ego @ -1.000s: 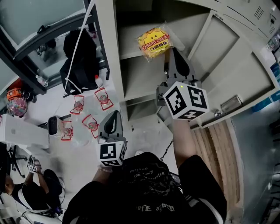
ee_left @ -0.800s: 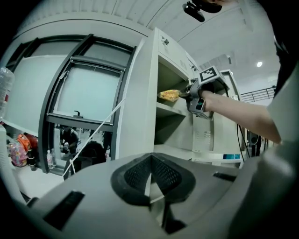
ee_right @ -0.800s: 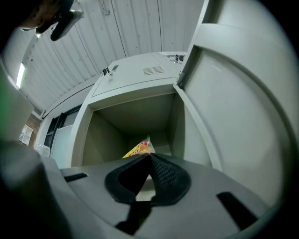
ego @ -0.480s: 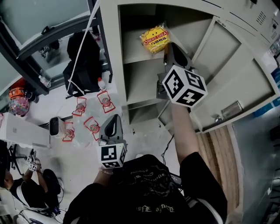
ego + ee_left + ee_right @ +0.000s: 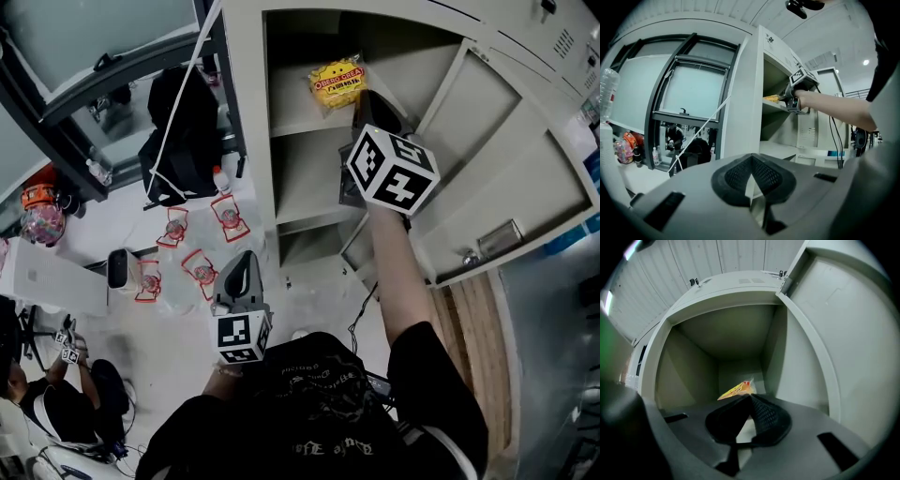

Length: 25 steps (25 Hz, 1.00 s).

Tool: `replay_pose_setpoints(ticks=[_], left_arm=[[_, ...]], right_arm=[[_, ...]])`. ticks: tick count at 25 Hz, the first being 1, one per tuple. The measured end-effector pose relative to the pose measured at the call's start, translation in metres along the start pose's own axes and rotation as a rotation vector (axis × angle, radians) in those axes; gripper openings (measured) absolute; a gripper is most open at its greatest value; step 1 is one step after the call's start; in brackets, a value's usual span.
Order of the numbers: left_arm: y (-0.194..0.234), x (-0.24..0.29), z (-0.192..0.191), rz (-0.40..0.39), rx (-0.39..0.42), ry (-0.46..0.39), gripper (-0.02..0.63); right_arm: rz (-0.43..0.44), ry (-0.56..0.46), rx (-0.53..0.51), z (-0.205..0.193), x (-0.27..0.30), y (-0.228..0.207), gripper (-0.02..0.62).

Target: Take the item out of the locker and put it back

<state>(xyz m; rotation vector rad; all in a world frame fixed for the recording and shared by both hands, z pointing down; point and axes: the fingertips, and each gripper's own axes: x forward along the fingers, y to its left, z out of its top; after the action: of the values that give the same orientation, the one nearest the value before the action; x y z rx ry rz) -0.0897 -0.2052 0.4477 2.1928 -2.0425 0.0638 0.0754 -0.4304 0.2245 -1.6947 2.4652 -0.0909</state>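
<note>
Pinching yellow packet [image 5: 337,84] edge, right gripper [image 5: 749,397] over shelf [image 5: 300,105].

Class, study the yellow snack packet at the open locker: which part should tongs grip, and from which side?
Grip the snack packet by its thin near edge, coming level through the locker front; its other sides are closed. The packet is flat, so only an edge fits. The right tongs are shut on that edge.

head cam steeply down on locker [image 5: 248,122]; right gripper view close, facing in; left gripper view farther, side-on.
</note>
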Motion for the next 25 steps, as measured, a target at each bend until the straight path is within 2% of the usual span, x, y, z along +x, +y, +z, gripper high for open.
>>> replay_pose_setpoints(ticks=[9, 13, 20, 25], left_arm=[[0.007, -0.002, -0.005, 0.005, -0.009, 0.012, 0.006], [0.008, -0.002, -0.011, -0.003, -0.01, 0.028, 0.006], [0.006, -0.001, -0.014, -0.027, 0.004, 0.04, 0.006], [0.006, -0.002, -0.019, -0.033, 0.004, 0.06, 0.006]], right_arm=[[-0.013, 0.071, -0.062, -0.01, 0.007, -0.002, 0.005], [-0.007, 0.133, -0.158, -0.017, 0.007, -0.002, 0.006], [0.005, 0.168, -0.265, -0.022, 0.006, 0.003, 0.008], [0.024, 0.169, -0.282, -0.024, 0.004, 0.006, 0.008]])
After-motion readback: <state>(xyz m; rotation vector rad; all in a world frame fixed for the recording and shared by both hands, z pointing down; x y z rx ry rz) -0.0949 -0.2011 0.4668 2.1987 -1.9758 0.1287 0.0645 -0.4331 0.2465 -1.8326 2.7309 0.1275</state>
